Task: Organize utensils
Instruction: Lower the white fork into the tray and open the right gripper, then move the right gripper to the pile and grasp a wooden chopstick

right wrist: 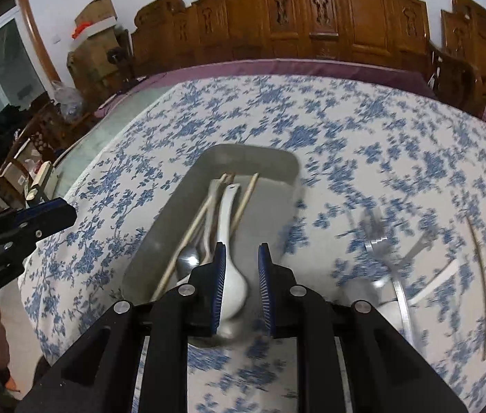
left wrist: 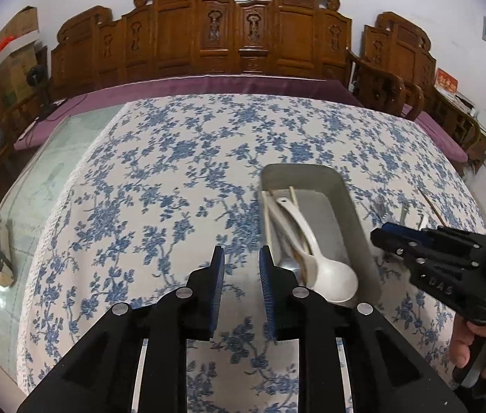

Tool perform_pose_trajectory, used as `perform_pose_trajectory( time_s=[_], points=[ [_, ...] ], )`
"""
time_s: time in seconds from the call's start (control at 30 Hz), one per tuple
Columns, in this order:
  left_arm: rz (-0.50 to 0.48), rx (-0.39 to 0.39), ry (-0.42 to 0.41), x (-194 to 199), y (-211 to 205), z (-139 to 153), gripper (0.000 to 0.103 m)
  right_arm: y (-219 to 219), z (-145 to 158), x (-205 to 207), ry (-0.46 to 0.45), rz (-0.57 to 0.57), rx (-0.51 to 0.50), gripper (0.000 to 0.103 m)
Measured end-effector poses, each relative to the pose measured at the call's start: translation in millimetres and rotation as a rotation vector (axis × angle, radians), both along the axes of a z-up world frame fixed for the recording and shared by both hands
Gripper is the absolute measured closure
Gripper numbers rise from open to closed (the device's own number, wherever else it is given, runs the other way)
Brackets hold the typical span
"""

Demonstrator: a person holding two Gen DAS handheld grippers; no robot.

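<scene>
Both tongs [left wrist: 241, 258] [right wrist: 241, 254] angled downward, parted, empty

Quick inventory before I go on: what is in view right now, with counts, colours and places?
tray: one, grey, mid-table
white spoon: one, in tray
metal spoon: one, silver, in tray beside white spoon
chopsticks: at least two, tan, in tray
forks: blurred, silver, on cloth right of tray; count unclear
loose stick: one, tan, far right
tablecloth: blue floral
left gripper: open, empty
right gripper: open, above spoon
</scene>
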State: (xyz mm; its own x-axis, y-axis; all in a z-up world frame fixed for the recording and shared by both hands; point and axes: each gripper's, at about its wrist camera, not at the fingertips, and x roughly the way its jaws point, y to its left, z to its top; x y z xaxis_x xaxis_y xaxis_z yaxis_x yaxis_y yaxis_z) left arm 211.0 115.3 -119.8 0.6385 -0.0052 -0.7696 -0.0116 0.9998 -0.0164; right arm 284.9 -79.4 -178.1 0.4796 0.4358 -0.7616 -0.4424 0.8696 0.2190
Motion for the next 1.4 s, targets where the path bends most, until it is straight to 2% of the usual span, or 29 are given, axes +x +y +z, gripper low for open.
perform_pose_trajectory(
  time_s=[0.33,0.53,0.63,0.77,0.93,1.1,1.3,1.4],
  points=[
    [-0.072,0.021,-0.019,5,-47,6,0.067,-73,14,-8,-0.079,-0.014,-0.021,0.082],
    [-0.120,0.037,-0.016,10,-82,3,0.062,-127,11,-6,-0.097,-0.077,-0.027,0.082],
    [-0.143,0.038,-0.013,13,-99,0,0.053,-151,9,-3,-0.109,-0.112,-0.037,0.082],
    [-0.166,0.039,0.000,18,-116,-5,0.051,-181,3,3,-0.120,-0.154,-0.058,0.079],
    [-0.193,0.034,0.020,25,-137,-14,0.050,-212,-14,15,-0.114,-0.186,-0.093,0.072],
    [-0.218,0.029,0.047,32,-158,-26,0.050,-231,-42,30,-0.066,-0.196,-0.124,0.071],
    [-0.240,0.026,0.080,40,-185,-43,0.050,-239,-72,47,-0.011,-0.170,-0.160,0.071],
    [-0.250,0.026,0.101,46,-197,-53,0.050,-237,-80,53,-0.012,-0.154,-0.204,0.071]
  ],
)
